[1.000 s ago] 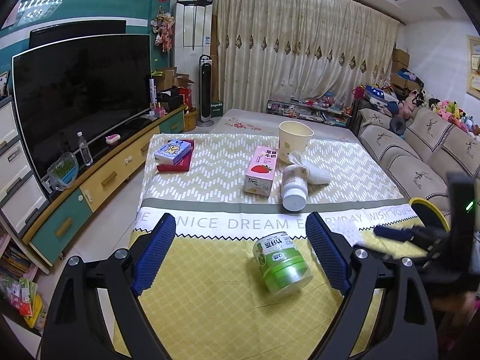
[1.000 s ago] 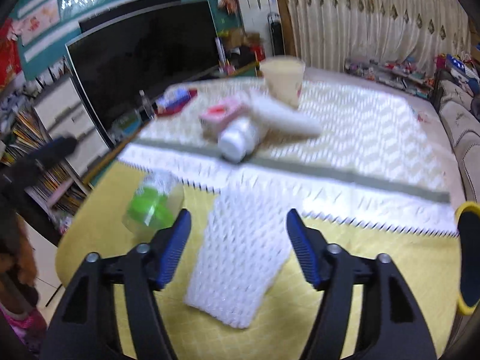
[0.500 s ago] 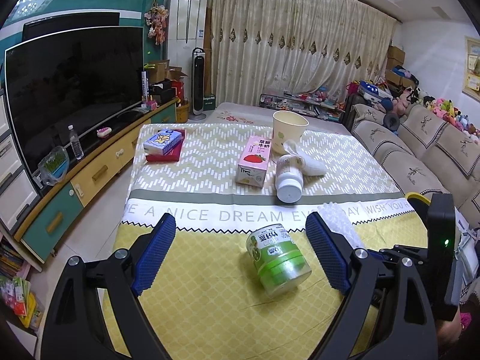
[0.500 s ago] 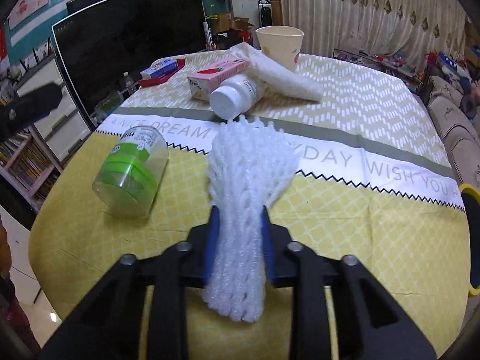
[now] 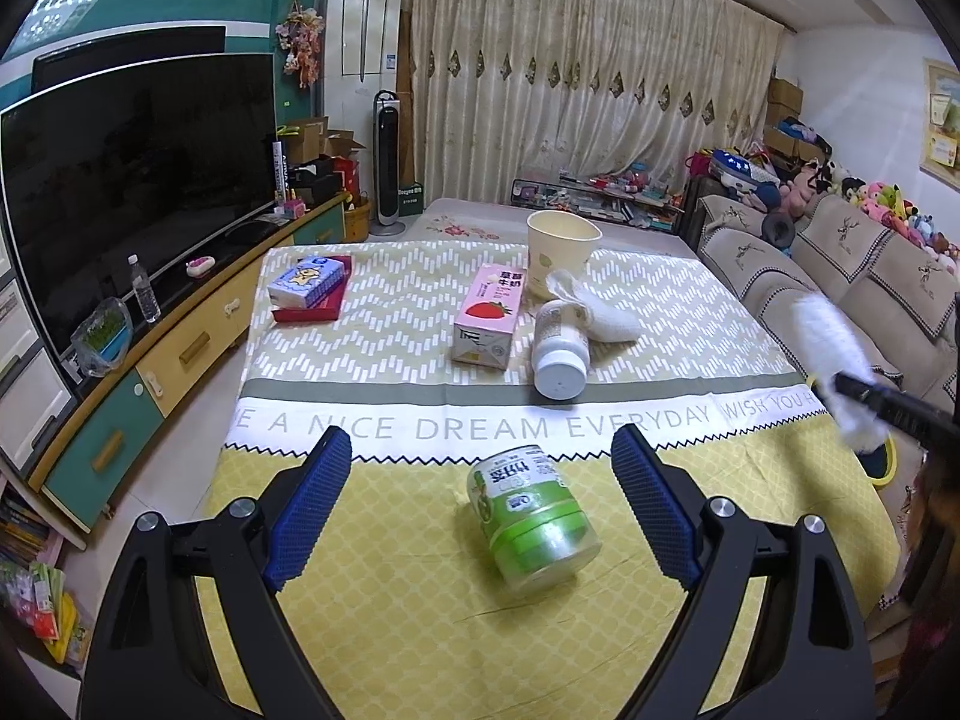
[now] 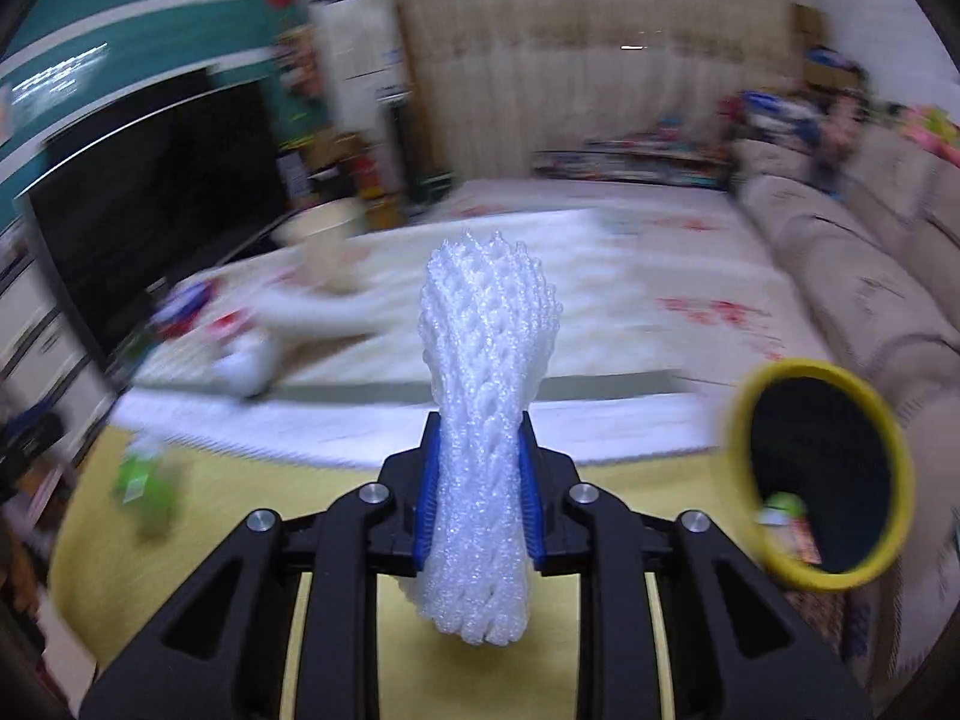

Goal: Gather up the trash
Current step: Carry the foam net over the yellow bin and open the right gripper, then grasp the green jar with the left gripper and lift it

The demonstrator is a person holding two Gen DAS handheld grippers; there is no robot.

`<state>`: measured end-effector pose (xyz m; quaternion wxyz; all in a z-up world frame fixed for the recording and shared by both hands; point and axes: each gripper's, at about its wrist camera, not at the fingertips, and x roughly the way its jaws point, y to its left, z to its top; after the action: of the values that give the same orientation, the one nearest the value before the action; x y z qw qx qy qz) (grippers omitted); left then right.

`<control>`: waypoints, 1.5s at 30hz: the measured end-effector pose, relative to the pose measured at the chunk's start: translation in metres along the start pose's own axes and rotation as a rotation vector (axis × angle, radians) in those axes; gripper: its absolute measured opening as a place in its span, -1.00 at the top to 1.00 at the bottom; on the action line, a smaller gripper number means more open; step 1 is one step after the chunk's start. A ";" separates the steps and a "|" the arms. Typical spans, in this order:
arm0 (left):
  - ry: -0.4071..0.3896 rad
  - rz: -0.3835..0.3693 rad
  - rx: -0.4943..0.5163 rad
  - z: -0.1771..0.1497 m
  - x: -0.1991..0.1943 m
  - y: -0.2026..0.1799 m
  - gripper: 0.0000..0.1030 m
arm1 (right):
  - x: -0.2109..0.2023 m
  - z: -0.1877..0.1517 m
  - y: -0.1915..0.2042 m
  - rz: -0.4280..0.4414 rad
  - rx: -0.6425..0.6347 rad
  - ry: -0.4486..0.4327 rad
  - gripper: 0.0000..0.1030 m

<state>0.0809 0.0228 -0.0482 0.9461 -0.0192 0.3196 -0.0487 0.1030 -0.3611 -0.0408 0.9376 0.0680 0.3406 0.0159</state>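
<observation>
My right gripper is shut on a white foam net sleeve and holds it lifted above the table; the sleeve also shows in the left wrist view at the right edge. A yellow-rimmed black trash bin with some trash inside stands to the right of it, beside the table. My left gripper is open and empty, above a green-lidded jar lying on its side between the fingers. Farther back lie a white bottle, a pink strawberry milk carton, a second foam sleeve and a paper cup.
A blue tissue pack on a red box sits at the table's far left. A TV and cabinet stand to the left, a sofa to the right. The table carries a yellow and white patterned cloth.
My right gripper closed on the foam sleeve, lifted it off the table and swung right toward the yellow-rimmed bin. My left gripper stayed open over the green jar.
</observation>
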 end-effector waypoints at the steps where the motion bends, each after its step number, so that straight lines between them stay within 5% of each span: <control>1: 0.002 -0.001 0.002 0.000 0.001 -0.002 -0.69 | 0.000 0.000 -0.018 -0.038 0.027 -0.004 0.56; 7: 0.017 -0.003 0.015 0.000 0.008 -0.015 -0.69 | 0.025 -0.008 -0.118 -0.273 0.153 0.049 0.55; 13: 0.048 -0.011 0.025 -0.002 0.018 -0.029 -0.69 | 0.059 -0.019 -0.166 -0.358 0.203 0.122 0.36; 16: 0.061 -0.012 0.028 -0.003 0.024 -0.033 -0.69 | 0.068 -0.021 -0.175 -0.381 0.219 0.129 -0.04; 38: 0.186 0.036 -0.019 -0.027 0.075 -0.035 -0.70 | 0.039 -0.018 -0.171 -0.397 0.214 0.052 -0.21; 45: 0.246 0.035 -0.082 -0.036 0.096 -0.030 -0.31 | 0.036 -0.016 -0.169 -0.380 0.212 0.044 -0.24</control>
<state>0.1325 -0.0171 -0.1331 0.8990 -0.0463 0.4351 -0.0209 0.1173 -0.5240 -0.0988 0.9037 0.1006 0.3674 -0.1955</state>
